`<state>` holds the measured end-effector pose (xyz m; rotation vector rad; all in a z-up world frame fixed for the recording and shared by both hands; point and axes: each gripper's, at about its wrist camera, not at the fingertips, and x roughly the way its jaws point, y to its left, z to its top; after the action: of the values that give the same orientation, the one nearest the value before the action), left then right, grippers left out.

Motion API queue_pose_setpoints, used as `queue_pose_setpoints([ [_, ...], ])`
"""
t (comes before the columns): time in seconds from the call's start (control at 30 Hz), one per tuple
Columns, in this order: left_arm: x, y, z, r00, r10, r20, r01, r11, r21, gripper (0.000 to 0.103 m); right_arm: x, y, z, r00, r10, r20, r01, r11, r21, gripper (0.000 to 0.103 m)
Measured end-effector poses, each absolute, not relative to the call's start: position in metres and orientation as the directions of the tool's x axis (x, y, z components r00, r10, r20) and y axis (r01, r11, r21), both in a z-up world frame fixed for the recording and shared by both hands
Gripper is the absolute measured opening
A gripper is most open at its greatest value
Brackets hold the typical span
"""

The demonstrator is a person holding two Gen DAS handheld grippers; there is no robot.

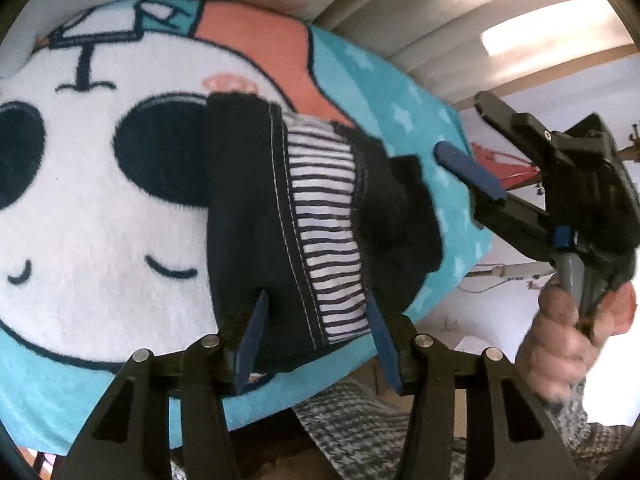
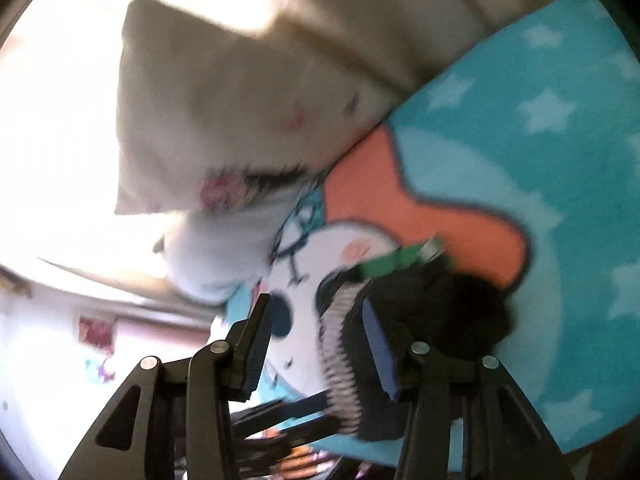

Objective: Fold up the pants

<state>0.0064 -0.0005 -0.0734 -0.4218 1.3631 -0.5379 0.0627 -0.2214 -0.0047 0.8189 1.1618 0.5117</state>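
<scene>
Dark navy pants with a black-and-white striped lining lie bunched on a turquoise cartoon blanket. My left gripper is open, its blue pads straddling the near end of the pants. My right gripper is seen from the left wrist view, open, above the blanket's right edge, apart from the pants. In the right wrist view the right gripper is open over the pants and striped lining; the left gripper's fingers show below.
A white pillow lies at the blanket's far end. A checked cloth lies below the blanket's near edge. A hand holds the right gripper's handle. A beige curtain hangs behind.
</scene>
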Motion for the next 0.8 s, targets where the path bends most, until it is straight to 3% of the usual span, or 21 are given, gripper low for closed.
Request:
queue_pose_setpoints([
  [0.2,0.009,-0.001,-0.087,0.107,-0.531,-0.841,0.088,0.847,-0.524,0.049,0.046,-0.222,-0.057,0.266,0.686,-0.677,0.17,0.658,0.734,0.05],
  [0.3,0.008,0.001,-0.088,0.103,-0.532,-0.84,0.084,0.846,-0.526,0.049,0.035,-0.234,-0.068,0.283,0.693,-0.663,0.197,0.635,0.747,0.049],
  [0.43,0.015,-0.005,-0.081,0.116,-0.524,-0.844,0.102,0.851,-0.515,0.049,0.032,-0.243,-0.061,0.302,0.678,-0.67,0.187,0.647,0.739,0.052],
  [0.63,0.023,-0.006,-0.034,0.244,-0.535,-0.809,0.175,0.844,-0.506,0.049,0.026,-0.246,-0.029,0.37,0.545,-0.752,0.112,0.778,0.618,0.055],
  [0.8,0.057,-0.013,-0.049,0.232,-0.474,-0.849,0.124,0.88,-0.458,0.05,0.024,-0.228,-0.04,0.331,0.463,-0.822,0.064,0.858,0.51,0.055],
])
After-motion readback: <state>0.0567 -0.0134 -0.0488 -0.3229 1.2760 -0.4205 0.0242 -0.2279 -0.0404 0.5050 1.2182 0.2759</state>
